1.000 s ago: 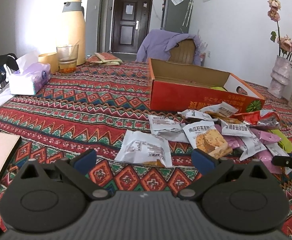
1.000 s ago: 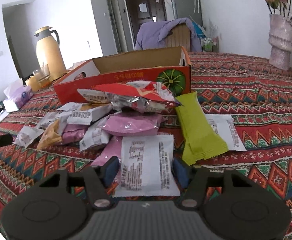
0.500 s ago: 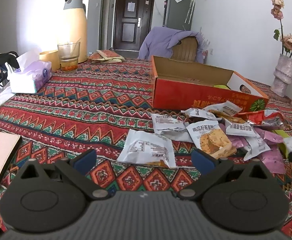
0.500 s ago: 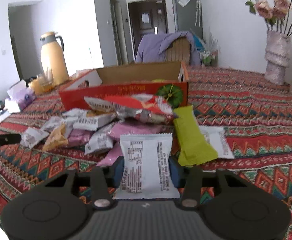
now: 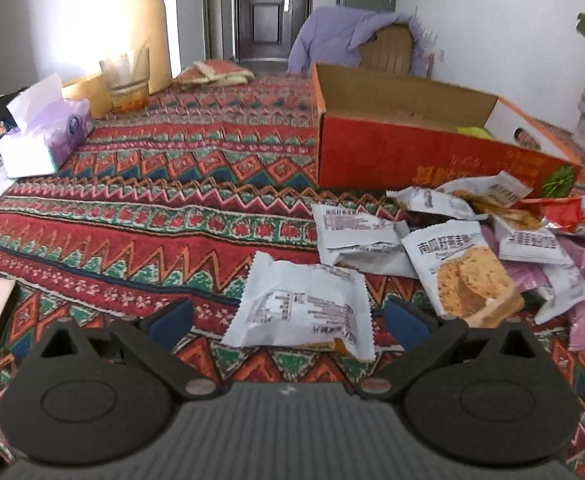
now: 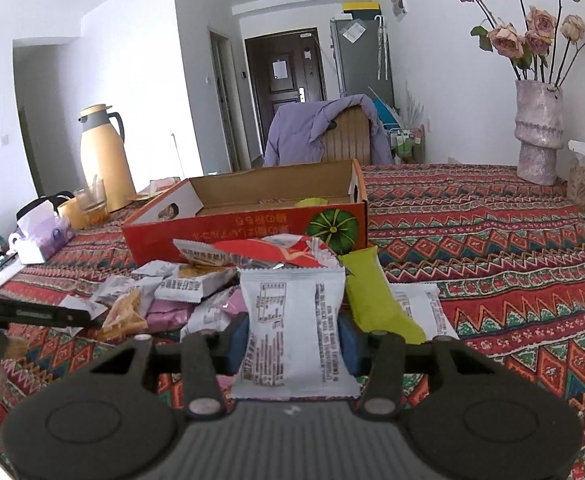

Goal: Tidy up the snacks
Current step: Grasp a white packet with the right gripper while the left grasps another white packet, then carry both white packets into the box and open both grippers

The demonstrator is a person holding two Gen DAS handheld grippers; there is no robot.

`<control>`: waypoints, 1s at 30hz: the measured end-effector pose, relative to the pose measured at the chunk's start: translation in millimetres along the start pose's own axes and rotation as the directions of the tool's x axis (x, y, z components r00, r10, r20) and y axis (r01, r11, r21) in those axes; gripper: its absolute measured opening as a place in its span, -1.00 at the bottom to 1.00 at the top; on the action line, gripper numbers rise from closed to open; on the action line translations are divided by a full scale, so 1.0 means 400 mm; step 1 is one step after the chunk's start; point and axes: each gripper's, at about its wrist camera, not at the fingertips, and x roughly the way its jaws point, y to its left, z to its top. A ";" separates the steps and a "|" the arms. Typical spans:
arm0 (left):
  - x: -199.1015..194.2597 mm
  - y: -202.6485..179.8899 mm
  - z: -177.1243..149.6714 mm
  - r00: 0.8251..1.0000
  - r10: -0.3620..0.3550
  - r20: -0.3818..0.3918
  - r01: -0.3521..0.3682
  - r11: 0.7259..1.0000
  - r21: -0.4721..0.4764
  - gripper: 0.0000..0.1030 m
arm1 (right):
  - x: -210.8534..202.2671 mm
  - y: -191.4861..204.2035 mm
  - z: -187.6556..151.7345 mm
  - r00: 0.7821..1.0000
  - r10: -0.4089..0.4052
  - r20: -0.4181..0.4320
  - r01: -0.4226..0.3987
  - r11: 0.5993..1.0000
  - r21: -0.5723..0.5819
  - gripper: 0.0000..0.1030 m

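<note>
My right gripper (image 6: 292,338) is shut on a white snack packet (image 6: 292,320) and holds it upright above the cloth. Behind it lies a heap of snacks: a green bar (image 6: 376,296), a red packet (image 6: 280,254) and pink and white packets. The open orange cardboard box (image 6: 252,224) stands beyond the heap with something green inside. My left gripper (image 5: 288,322) is open just above the cloth, its blue pads on either side of a white packet (image 5: 304,308) that lies flat. The same box (image 5: 424,156) sits at the right in the left wrist view.
A patterned red tablecloth (image 5: 152,208) covers the table. A tissue box (image 5: 44,136), a glass (image 5: 126,78) and a yellow thermos (image 5: 136,20) stand far left. A vase with dried flowers (image 6: 538,136) stands far right. A chair draped in purple cloth (image 6: 332,132) is behind the table.
My right gripper closed on the white packet and lifted it off the cloth. My left gripper moved forward and down toward the flat white packet, which now lies between its pads.
</note>
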 end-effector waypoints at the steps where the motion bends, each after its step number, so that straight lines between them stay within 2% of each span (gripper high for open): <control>1: 0.010 -0.003 0.003 1.000 0.010 -0.010 -0.010 1.000 0.004 1.00 | 0.002 0.000 -0.001 1.000 0.000 -0.001 0.000 1.000 0.004 -0.11; 5: 0.033 -0.016 0.009 0.999 0.049 -0.023 -0.048 0.999 0.021 0.98 | 0.005 0.000 -0.001 1.000 0.002 -0.001 -0.002 1.000 0.007 -0.11; 9: 0.035 -0.020 0.011 0.999 0.026 -0.026 -0.026 1.000 0.010 0.68 | 0.011 -0.002 -0.005 1.000 0.007 -0.005 -0.007 1.000 0.016 -0.11; 11: 0.031 -0.025 0.009 1.000 0.016 -0.022 -0.016 1.000 0.014 0.65 | 0.014 -0.003 -0.006 1.000 0.008 -0.007 -0.008 1.000 0.019 -0.11; 19: 0.019 -0.038 0.003 1.000 0.001 -0.001 -0.001 0.999 0.035 0.31 | 0.014 0.000 -0.010 1.000 0.013 -0.004 -0.013 1.000 0.024 -0.11; 25: 0.002 -0.030 -0.003 1.000 -0.015 0.021 0.015 1.000 0.023 0.14 | 0.005 0.004 -0.012 1.000 0.015 0.002 -0.015 1.000 0.025 -0.11; 30: -0.013 -0.023 -0.014 0.999 -0.025 0.029 0.025 1.000 0.014 0.12 | -0.002 0.006 -0.012 1.000 0.016 0.008 -0.016 1.000 0.023 -0.11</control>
